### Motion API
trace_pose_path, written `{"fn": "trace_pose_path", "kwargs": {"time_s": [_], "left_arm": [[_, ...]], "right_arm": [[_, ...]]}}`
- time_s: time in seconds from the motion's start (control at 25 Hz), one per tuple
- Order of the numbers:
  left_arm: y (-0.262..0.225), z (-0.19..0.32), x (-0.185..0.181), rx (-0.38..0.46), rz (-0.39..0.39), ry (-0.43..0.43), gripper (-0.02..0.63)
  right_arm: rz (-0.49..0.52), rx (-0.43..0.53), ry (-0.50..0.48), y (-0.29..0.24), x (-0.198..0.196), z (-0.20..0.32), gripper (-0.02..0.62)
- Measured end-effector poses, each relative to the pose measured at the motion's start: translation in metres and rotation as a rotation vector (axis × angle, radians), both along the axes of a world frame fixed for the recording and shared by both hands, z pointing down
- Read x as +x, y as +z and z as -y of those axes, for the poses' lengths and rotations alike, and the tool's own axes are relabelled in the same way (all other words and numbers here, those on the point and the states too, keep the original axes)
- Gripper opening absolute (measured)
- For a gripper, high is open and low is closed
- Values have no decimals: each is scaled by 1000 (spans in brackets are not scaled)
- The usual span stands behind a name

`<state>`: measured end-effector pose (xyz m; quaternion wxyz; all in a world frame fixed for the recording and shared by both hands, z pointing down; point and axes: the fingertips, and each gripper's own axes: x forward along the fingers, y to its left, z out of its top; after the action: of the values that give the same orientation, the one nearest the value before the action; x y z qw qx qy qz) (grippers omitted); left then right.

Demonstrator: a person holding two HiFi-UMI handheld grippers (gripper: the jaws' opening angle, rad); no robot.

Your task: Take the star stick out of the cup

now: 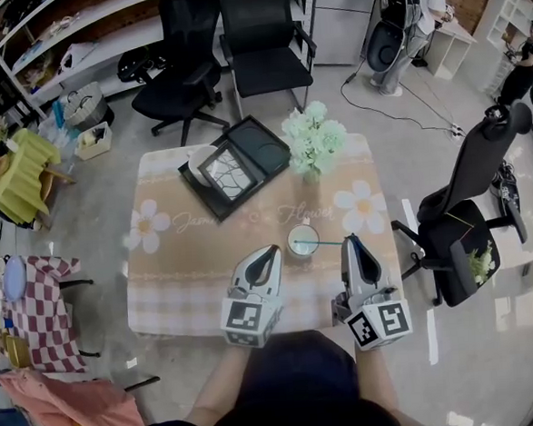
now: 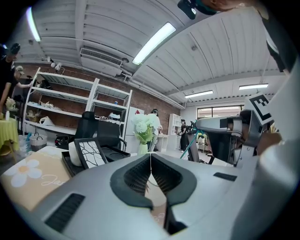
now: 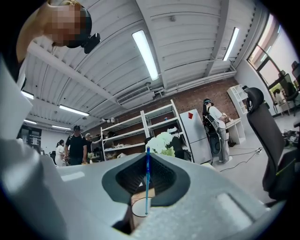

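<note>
A white cup (image 1: 302,241) stands on the flowered tablecloth (image 1: 197,258) near the table's front edge. A thin teal stick (image 1: 323,243) slants from inside the cup to my right gripper (image 1: 351,239), which is shut on its upper part just right of the cup. In the right gripper view the stick (image 3: 147,183) runs down between the jaws into the cup (image 3: 138,206). Its star end does not show. My left gripper (image 1: 275,250) rests just left of the cup, jaws together with nothing between them (image 2: 150,157). The left gripper view also shows the stick (image 2: 190,146).
A vase of white flowers (image 1: 314,140) stands behind the cup. A black tray (image 1: 266,142) with a white mug and a patterned frame (image 1: 224,174) sits at the table's back. Black office chairs stand behind the table and to its right (image 1: 467,212). People stand in the background.
</note>
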<state>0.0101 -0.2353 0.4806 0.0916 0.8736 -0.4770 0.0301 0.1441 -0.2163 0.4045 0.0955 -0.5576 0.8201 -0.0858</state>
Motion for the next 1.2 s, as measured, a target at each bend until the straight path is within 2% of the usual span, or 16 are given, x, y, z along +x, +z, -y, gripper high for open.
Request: {"fn": "trace_pose_path", "kwargs": {"time_s": [0.48,0.76,0.96,1.2], "left_arm": [[3,1,9,-16,-12,31,11],[4,3,13,-25,-8,36,11],[4,4,13,-23,-14,35,11],[5,3,10,-30,-14,24,11]], "right_arm": [[24,69,34,-40,13,-16,14],[118,103,81,-62,36,-20,14],[115,135,143,-66,48,-22,14],[97,116,202,-53,56,-18,14]]}}
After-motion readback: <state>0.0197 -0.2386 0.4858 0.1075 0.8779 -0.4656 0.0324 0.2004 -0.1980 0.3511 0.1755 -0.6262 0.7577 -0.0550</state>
